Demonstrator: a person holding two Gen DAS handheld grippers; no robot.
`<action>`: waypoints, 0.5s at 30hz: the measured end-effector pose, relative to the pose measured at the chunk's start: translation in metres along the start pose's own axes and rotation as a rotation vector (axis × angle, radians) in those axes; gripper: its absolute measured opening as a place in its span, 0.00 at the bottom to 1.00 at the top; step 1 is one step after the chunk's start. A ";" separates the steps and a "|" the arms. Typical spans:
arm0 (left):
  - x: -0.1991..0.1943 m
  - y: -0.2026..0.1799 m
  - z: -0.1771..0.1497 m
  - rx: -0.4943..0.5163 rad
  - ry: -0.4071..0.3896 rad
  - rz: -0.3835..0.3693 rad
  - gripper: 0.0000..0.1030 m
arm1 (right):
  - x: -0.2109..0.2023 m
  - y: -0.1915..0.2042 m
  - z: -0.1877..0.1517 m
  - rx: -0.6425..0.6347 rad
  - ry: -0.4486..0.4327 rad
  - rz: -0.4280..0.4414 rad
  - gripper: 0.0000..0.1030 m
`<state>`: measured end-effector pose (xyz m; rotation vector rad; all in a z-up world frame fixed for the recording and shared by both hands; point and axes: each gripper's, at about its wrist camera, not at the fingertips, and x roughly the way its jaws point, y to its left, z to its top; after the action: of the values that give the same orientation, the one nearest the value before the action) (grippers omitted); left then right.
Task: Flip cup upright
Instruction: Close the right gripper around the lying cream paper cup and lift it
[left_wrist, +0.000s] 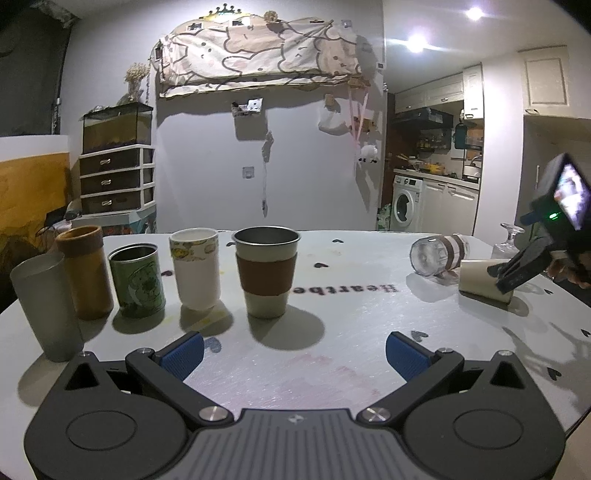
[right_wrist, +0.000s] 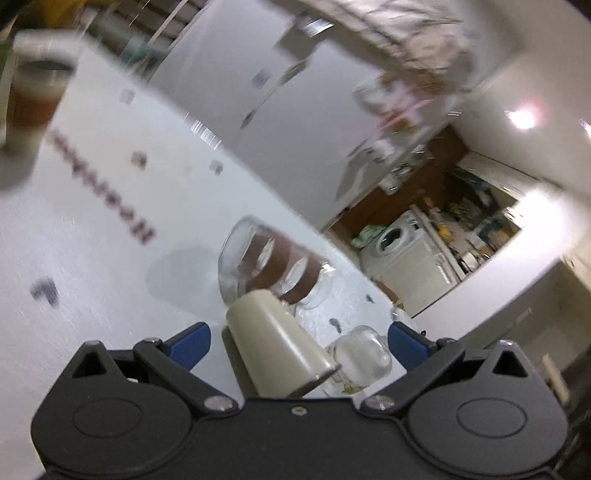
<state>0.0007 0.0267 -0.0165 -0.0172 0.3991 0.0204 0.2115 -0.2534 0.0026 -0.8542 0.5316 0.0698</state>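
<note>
A cream cup lies on its side on the white table at the right. In the right wrist view the cream cup lies between my right gripper's wide-open blue fingers, not clamped. That gripper shows at the cup in the left wrist view. A clear glass with brown bands lies on its side just behind the cup; it also shows in the right wrist view. My left gripper is open and empty over the near table.
Several upright cups stand in a row at the left: a frosted tumbler, a brown cylinder, a green tin, a white cup, a steel cup with a brown sleeve. An upturned stemmed glass stands at the far right.
</note>
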 end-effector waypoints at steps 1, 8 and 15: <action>0.001 0.002 -0.001 -0.003 0.002 0.003 1.00 | 0.009 0.004 0.004 -0.046 0.018 -0.001 1.00; 0.004 0.018 -0.006 -0.030 0.021 0.020 1.00 | 0.061 0.020 0.022 -0.224 0.165 0.027 1.00; 0.007 0.029 -0.008 -0.050 0.033 0.030 1.00 | 0.094 0.035 0.012 -0.323 0.279 -0.024 0.94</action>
<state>0.0028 0.0553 -0.0271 -0.0613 0.4320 0.0599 0.2885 -0.2357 -0.0602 -1.1946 0.7846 0.0143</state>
